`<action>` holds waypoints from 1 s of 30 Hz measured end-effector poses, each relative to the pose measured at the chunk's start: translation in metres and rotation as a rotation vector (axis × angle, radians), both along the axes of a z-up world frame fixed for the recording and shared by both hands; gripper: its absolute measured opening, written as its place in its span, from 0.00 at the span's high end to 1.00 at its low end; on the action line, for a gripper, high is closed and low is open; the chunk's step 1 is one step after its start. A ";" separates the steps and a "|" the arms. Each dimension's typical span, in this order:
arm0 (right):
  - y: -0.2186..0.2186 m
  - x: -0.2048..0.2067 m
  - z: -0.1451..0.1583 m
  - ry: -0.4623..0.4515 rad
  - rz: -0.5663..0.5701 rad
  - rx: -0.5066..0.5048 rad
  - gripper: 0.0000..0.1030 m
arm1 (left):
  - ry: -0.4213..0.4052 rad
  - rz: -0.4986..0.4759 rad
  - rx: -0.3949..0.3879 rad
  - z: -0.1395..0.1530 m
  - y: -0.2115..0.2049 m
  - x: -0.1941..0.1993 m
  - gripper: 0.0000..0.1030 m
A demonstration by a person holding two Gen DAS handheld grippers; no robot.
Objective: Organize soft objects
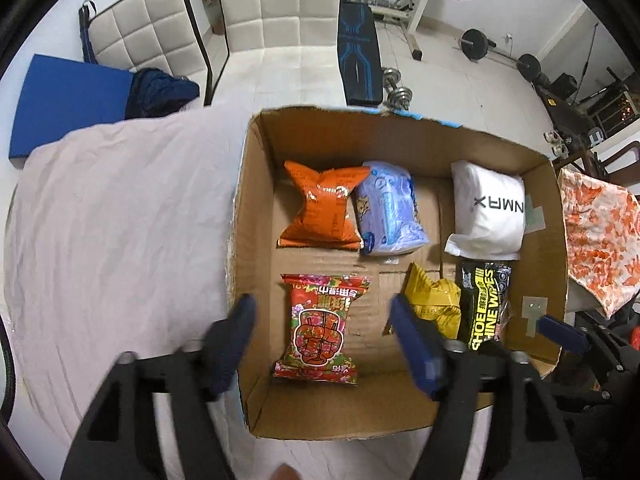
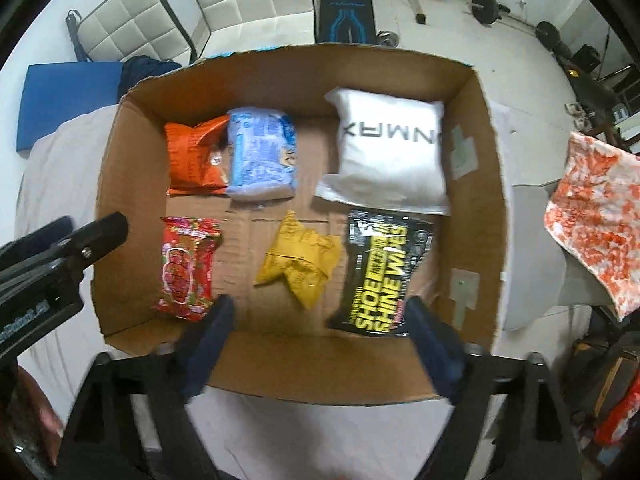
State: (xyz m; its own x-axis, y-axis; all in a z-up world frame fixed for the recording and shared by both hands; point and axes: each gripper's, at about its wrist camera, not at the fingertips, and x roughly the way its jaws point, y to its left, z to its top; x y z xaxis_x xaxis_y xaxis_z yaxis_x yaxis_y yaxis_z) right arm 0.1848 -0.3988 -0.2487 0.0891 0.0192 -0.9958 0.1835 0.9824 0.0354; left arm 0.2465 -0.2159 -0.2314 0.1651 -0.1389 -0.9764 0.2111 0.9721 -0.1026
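An open cardboard box [image 1: 256, 200] [image 2: 486, 152] holds several soft packs: an orange pack [image 1: 324, 208] [image 2: 192, 156], a light blue pack [image 1: 390, 208] [image 2: 262, 152], a white pouch [image 1: 490, 210] [image 2: 390, 152], a red patterned pack [image 1: 320, 328] [image 2: 188, 268], a yellow pack [image 1: 436, 300] [image 2: 302, 260] and a black shoe-wipes pack [image 1: 486, 304] [image 2: 380, 276]. My left gripper [image 1: 322, 312] is open and empty above the red pack. My right gripper [image 2: 320, 312] is open and empty above the box's near wall.
The box sits on a pale sheet-covered surface [image 1: 116, 232]. An orange-and-white cloth [image 1: 600, 232] [image 2: 596, 216] hangs at the right. Padded white chairs [image 1: 276, 4], a blue mat [image 1: 68, 100] and gym weights [image 1: 476, 44] stand behind.
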 end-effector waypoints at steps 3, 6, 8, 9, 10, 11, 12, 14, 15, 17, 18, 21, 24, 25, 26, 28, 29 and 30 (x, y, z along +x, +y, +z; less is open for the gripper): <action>-0.006 -0.006 0.004 -0.012 -0.011 -0.017 0.00 | -0.021 -0.003 0.016 0.006 -0.004 -0.003 0.11; -0.012 -0.010 0.006 -0.021 -0.019 -0.026 0.00 | -0.031 -0.006 0.020 0.009 -0.008 -0.008 0.11; -0.014 -0.012 0.006 -0.030 -0.019 -0.031 0.00 | -0.035 0.000 0.022 0.010 -0.011 -0.011 0.11; -0.015 -0.014 0.007 -0.034 -0.017 -0.033 0.00 | -0.037 0.004 0.024 0.010 -0.011 -0.013 0.11; -0.016 -0.015 0.007 -0.035 -0.017 -0.032 0.00 | -0.040 0.011 0.025 0.010 -0.012 -0.015 0.11; -0.019 -0.017 0.008 -0.037 -0.019 -0.030 0.00 | -0.043 0.015 0.027 0.010 -0.013 -0.017 0.11; -0.020 -0.019 0.007 -0.038 -0.020 -0.028 0.00 | -0.047 0.019 0.030 0.011 -0.014 -0.020 0.11; -0.023 -0.022 0.006 -0.036 -0.018 -0.021 0.00 | -0.056 0.029 0.032 0.012 -0.016 -0.025 0.11; -0.024 -0.023 0.007 -0.035 -0.016 -0.022 0.00 | -0.059 0.035 0.036 0.012 -0.017 -0.028 0.11; -0.026 -0.026 0.009 -0.040 -0.015 -0.024 0.00 | -0.060 0.045 0.037 0.012 -0.018 -0.033 0.11; -0.027 -0.028 0.011 -0.043 -0.015 -0.022 0.00 | -0.060 0.048 0.035 0.012 -0.018 -0.034 0.11; -0.029 -0.032 0.020 -0.062 -0.016 -0.024 0.00 | -0.068 0.059 0.031 0.016 -0.018 -0.040 0.11; -0.027 -0.040 0.035 -0.095 -0.017 -0.025 0.00 | -0.086 0.059 0.032 0.027 -0.018 -0.046 0.11; -0.026 -0.044 0.041 -0.109 -0.017 -0.030 0.00 | -0.095 0.060 0.031 0.030 -0.018 -0.049 0.11; -0.024 -0.049 0.050 -0.128 -0.017 -0.037 0.00 | -0.113 0.059 0.033 0.038 -0.017 -0.053 0.11; -0.020 -0.063 0.069 -0.170 -0.018 -0.047 0.00 | -0.138 0.050 0.033 0.054 -0.014 -0.063 0.11; -0.017 -0.072 0.080 -0.190 -0.022 -0.052 0.00 | -0.156 0.048 0.029 0.062 -0.012 -0.068 0.11; -0.015 -0.083 0.094 -0.218 -0.027 -0.056 0.00 | -0.175 0.044 0.026 0.072 -0.009 -0.075 0.11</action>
State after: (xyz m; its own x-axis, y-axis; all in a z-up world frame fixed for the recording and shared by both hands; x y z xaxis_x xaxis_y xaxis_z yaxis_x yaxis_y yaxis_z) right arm 0.1016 -0.4135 -0.1548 0.3025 -0.0407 -0.9523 0.2041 0.9787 0.0230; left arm 0.1712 -0.2254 -0.1590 0.3377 -0.1028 -0.9356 0.1808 0.9826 -0.0427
